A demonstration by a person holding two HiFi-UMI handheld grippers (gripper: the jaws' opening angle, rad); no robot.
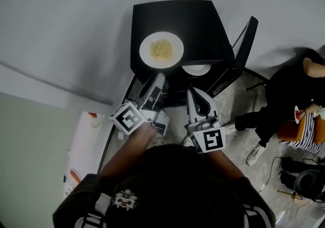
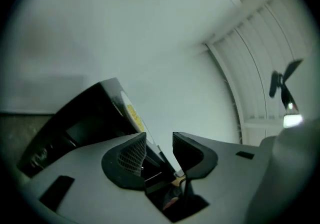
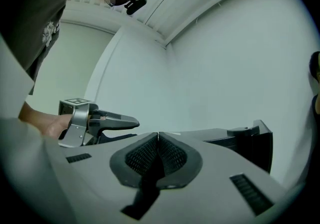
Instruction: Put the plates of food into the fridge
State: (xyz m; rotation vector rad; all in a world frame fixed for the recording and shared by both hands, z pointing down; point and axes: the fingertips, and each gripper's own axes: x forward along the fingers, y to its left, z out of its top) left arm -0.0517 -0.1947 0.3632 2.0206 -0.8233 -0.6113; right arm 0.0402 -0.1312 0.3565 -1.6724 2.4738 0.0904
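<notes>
The fridge (image 1: 177, 24) is a small black one that stands on the floor (image 1: 238, 120) against a pale wall (image 1: 76, 29), and its door (image 1: 248, 44) swings open from its right side. A white plate of food (image 1: 161, 49) rests on the fridge's top, near the front edge and toward the front left corner, with a heap of yellow food in its middle. A second plate (image 1: 196, 69), white too, shows just under the front edge of the top, in the open compartment; what lies on it I cannot tell.

The left tongs (image 2: 159, 136) stand apart with nothing between them; their mesh pads face each other across a clear gap. In the head view they point at the fridge's front left corner, just below the plate of food and not touching it. The right tongs (image 3: 158, 136) are pressed together, pad to pad, and hold nothing. They point at the open front of the fridge, near the second plate but apart from it. Each pair carries its marker cube (image 1: 127, 118) close to the holder's hand.

A person (image 1: 287, 95) in dark clothes is off to the right of the fridge, well apart from both tongs
</notes>
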